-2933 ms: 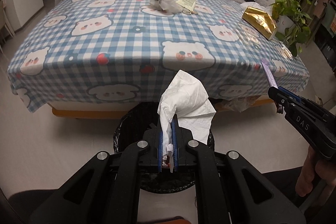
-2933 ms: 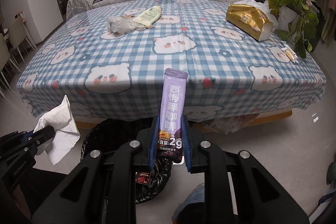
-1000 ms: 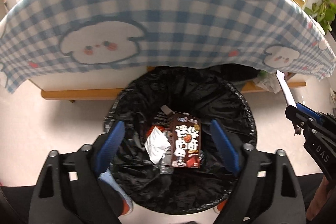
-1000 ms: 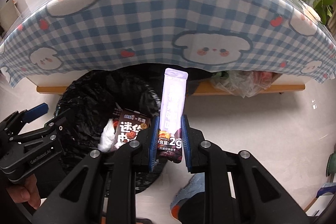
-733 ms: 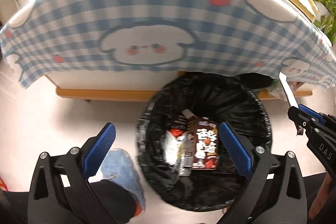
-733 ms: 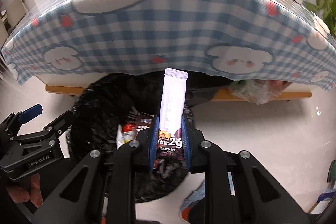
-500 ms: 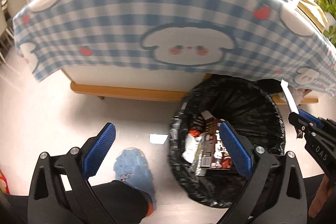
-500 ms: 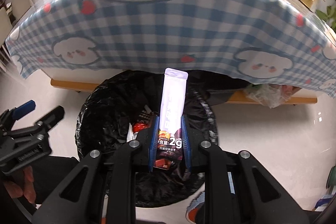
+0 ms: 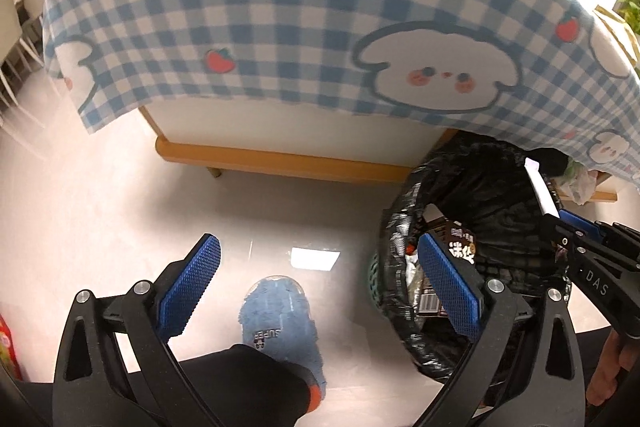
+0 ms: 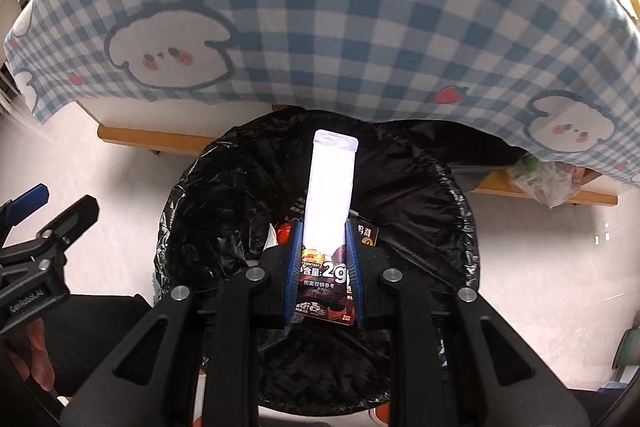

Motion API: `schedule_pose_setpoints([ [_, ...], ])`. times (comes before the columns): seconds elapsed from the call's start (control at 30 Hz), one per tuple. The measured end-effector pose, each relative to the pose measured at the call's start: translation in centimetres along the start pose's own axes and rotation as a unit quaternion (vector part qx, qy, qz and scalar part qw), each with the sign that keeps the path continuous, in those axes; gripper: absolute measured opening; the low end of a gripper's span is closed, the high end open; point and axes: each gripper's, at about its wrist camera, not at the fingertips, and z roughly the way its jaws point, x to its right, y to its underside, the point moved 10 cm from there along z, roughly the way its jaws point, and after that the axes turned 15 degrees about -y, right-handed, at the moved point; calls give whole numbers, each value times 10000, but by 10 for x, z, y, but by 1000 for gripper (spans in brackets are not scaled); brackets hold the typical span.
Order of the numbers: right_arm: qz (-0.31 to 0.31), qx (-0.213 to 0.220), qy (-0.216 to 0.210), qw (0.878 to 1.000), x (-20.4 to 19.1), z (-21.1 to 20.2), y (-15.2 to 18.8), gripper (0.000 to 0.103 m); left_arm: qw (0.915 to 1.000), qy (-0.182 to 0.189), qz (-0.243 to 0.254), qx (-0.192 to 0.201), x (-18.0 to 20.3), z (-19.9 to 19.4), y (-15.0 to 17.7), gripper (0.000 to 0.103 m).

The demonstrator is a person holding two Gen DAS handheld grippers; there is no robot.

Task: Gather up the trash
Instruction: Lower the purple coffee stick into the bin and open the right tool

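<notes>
My right gripper (image 10: 324, 259) is shut on a long pale purple sachet (image 10: 330, 187) that stands upright between its pads. It hangs over the bin with the black liner (image 10: 440, 179), which holds a brown carton (image 10: 366, 231) and other wrappers. In the left wrist view the right gripper (image 9: 560, 227) and the sachet (image 9: 541, 191) show above the bin (image 9: 404, 227) at the right. My left gripper (image 9: 320, 283) stands wide open with nothing between its blue pads (image 9: 192, 283), over bare floor left of the bin. The left gripper (image 10: 48, 211) also shows at the left edge of the right wrist view.
A blue checked tablecloth (image 9: 280, 27) hangs over the table edge just behind the bin. Below it runs a wooden rail (image 9: 280, 163). A person's blue slipper (image 9: 280, 315) stands on the floor under my left gripper. A clear plastic bag (image 10: 548, 183) lies under the table at right.
The left gripper, which held a white tissue, has opened wide, is empty, and has slid left off the bin. The right gripper has moved over the bin with the sachet.
</notes>
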Motion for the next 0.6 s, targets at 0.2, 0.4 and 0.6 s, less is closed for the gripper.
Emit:
schedule_pose_setpoints([
  [0.2,-15,-96,15,10000,-4,11,2,22,9999,-2,-95,-77,-4,10,1,97],
  [0.4,-68,-130,26,9999,-6,15,5,27,10000,45,-57,-56,0,7,-1,97],
  [0.6,-89,-5,84,9999,-5,6,4,55,10000,26,-63,-49,-1,1,-4,97],
])
